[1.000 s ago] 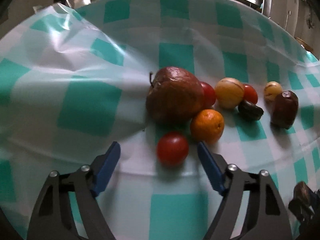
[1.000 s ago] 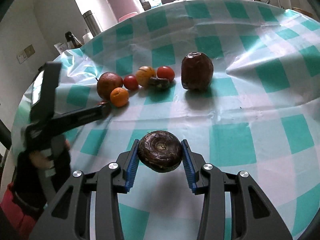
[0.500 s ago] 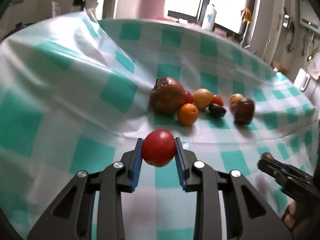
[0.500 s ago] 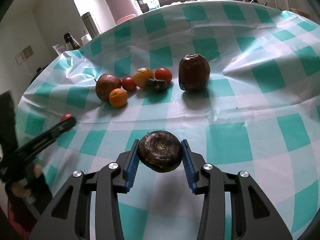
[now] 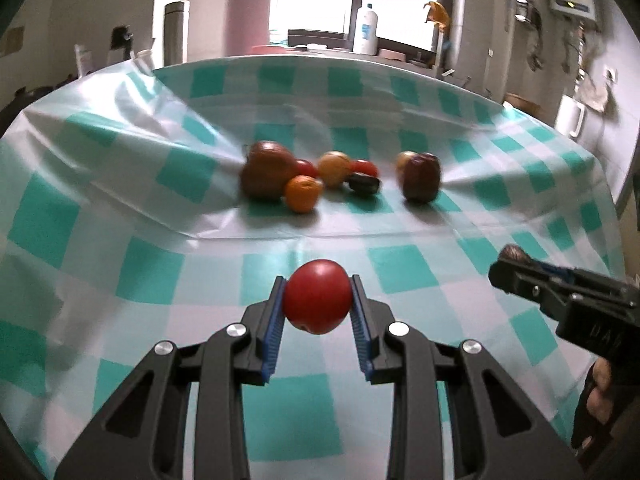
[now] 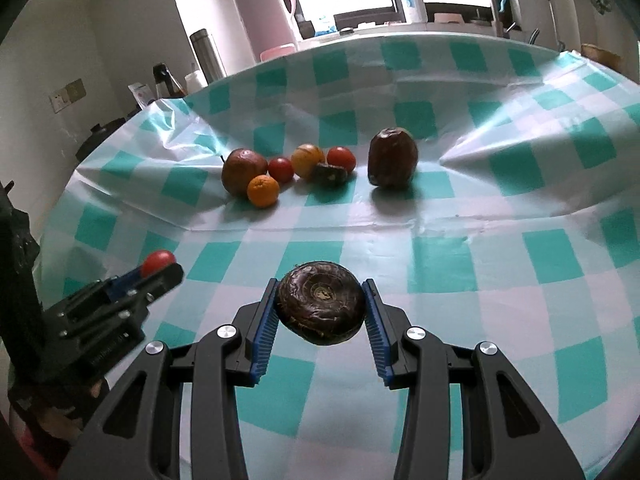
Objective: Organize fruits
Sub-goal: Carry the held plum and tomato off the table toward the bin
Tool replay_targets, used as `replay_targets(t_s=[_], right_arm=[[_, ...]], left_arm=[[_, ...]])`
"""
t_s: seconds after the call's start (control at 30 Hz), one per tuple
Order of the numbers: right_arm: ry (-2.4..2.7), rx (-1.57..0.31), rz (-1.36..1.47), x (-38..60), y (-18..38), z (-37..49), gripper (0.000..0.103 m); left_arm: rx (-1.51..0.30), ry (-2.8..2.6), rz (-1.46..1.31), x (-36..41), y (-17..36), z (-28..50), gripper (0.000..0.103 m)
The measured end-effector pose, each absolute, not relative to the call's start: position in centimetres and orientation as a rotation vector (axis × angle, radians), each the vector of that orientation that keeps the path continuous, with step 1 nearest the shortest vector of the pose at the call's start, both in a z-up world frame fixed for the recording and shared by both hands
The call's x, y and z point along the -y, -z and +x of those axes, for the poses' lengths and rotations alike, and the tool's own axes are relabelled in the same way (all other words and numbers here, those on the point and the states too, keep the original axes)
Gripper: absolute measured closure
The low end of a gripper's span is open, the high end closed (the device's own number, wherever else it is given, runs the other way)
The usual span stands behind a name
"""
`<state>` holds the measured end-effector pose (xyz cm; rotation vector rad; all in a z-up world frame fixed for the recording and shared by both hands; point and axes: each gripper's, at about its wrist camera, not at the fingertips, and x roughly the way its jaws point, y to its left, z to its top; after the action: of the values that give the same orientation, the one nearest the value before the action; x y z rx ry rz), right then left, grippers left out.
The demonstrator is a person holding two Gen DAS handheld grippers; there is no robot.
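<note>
The left gripper [image 5: 318, 306] is clamped on a red tomato [image 5: 317, 296], its blue pads pressing both sides of it and holding it clear of the checked tablecloth [image 5: 120, 264]. The right gripper [image 6: 320, 304] is clamped the same way on a dark, wrinkled round fruit [image 6: 321, 302], also lifted off the cloth. Seen from the left gripper, the right one reaches in from the right edge with a bit of that dark fruit showing at its tip; seen from the right gripper, the left one comes in low on the left with the tomato at its tip. Well ahead of both grippers, across a crease in the cloth, the remaining fruit lies in a loose row. At the left end is a big brown fruit [image 6: 243, 170] with an orange [image 6: 262, 191] touching its near side. To the right of these come a small tomato [image 6: 281, 169], a yellowish round fruit [image 6: 307, 159], another small tomato [image 6: 341, 159] and a small dark fruit [image 6: 331, 173] just in front of it. A large dark red fruit [image 6: 393, 157] stands apart at the right end.
</note>
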<state>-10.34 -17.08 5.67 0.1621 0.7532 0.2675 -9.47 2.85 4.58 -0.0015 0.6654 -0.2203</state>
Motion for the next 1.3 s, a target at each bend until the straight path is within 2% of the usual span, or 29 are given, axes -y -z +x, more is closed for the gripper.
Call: replay_targets(t_s=[1.3], right_arm=[[-0.011, -0.683, 0.301, 35.3, -2.6, -25.8, 0.062]], left_arm=[[-0.652, 0.597, 0.458, 18.6, -2.5, -20.2, 0.072]])
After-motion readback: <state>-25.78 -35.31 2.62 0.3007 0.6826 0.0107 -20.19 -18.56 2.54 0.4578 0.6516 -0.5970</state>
